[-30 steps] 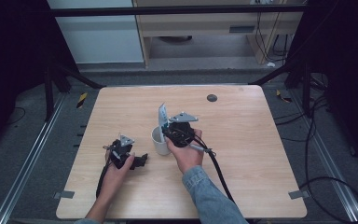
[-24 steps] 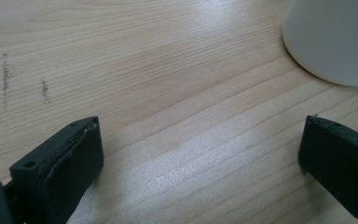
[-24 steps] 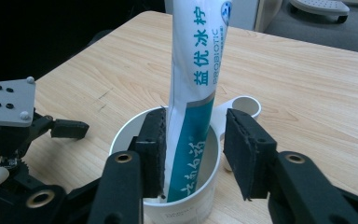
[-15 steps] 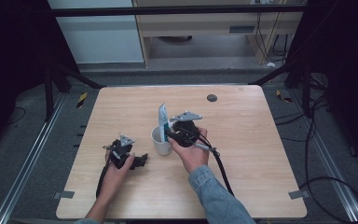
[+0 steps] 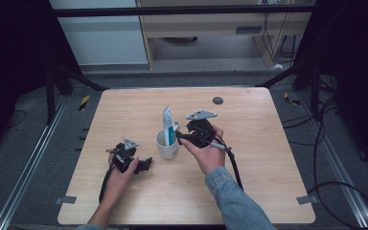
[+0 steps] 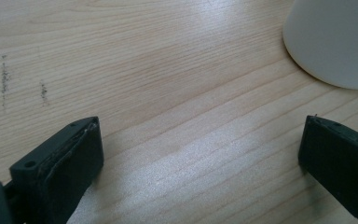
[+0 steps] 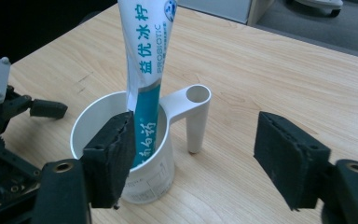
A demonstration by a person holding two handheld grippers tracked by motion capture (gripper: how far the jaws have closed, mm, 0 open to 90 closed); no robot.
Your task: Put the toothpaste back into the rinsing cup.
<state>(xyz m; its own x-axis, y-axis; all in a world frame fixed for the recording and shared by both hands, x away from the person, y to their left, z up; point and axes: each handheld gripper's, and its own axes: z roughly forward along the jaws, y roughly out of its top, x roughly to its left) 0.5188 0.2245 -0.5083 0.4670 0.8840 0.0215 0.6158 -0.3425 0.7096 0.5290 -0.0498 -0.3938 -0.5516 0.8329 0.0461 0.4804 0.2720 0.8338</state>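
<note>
Upright in a white cup (image 5: 167,145) near the middle of the desk (image 5: 263,158) stands a toothpaste tube (image 5: 168,125), leaning a little against the rim, its flat crimped end uppermost. In the right gripper view the tube (image 7: 148,56) is white above and teal below, printed with teal characters and the word PROBIOTIC, and its lower part sits inside the cup (image 7: 121,154). The cup has a flat handle that ends in a hollow round post reaching down towards the desk.

Just beside the cup, on its handle side, the right gripper (image 5: 184,139) is held level in the right hand (image 5: 208,153), pointing at the cup. Its fingers (image 7: 114,158) are spread wide, one close against the cup wall and the other well clear past the handle, pinching nothing.

On the cup's other side the left gripper (image 5: 146,164) rests low on the desk in the left hand (image 5: 120,175). Its fingers (image 6: 70,163) are spread too, bare wood between them, with the cup's wall (image 6: 335,42) near them.
</note>
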